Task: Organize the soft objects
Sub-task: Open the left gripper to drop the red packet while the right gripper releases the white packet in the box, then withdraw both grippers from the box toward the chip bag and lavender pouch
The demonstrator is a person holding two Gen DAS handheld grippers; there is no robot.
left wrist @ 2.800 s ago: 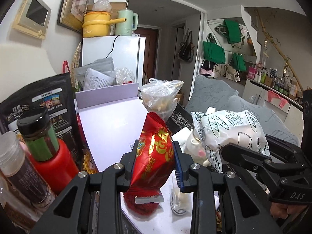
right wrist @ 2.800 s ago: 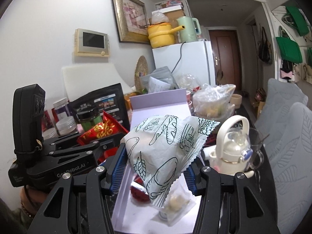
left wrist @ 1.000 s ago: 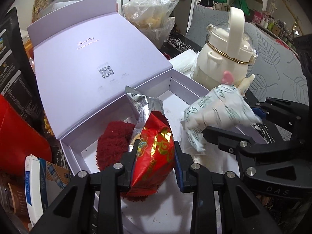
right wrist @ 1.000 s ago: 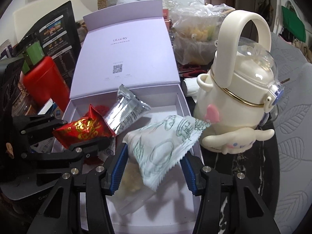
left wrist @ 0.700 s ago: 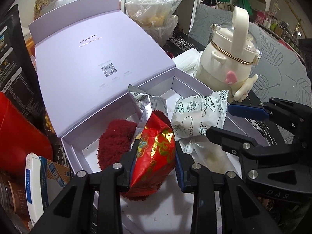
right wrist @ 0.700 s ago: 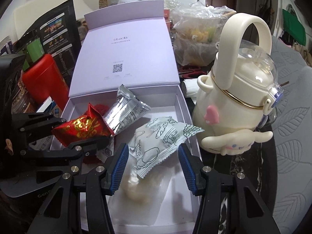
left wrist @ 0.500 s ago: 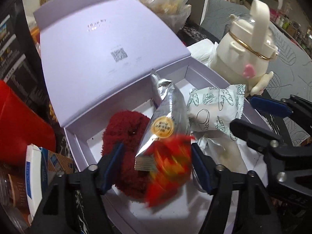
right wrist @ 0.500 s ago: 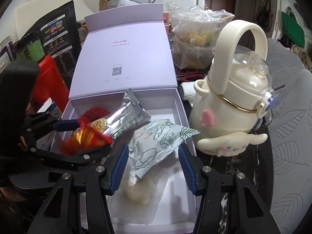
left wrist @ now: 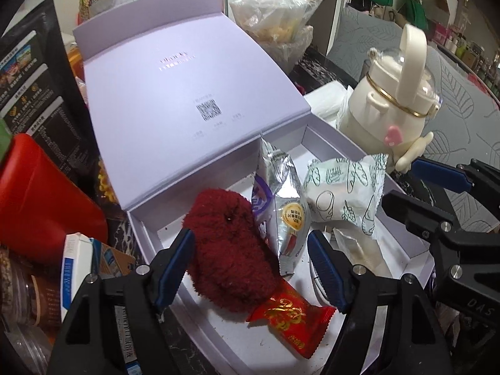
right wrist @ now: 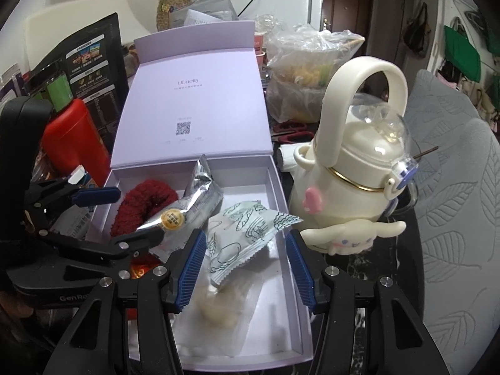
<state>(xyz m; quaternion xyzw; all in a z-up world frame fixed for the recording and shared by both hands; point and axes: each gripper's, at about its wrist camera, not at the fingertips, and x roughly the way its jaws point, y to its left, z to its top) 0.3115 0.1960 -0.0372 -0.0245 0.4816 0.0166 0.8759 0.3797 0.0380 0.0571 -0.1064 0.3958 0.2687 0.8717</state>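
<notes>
lying in the lilac box [left wrist: 415, 251], the red packet [left wrist: 290, 318] and white packet [right wrist: 247, 234] look light and crinkly, best pinched mid-body; both the left hand-held gripper [left wrist: 251, 268] and the right hand-held gripper [right wrist: 245, 268] are released, empty.

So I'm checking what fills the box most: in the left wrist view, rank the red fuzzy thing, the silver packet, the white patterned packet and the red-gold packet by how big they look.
1. red fuzzy thing, largest
2. silver packet and white patterned packet: look alike, no ranking
3. red-gold packet, smallest, though partly hidden under the fuzzy thing and nearer the camera
</notes>
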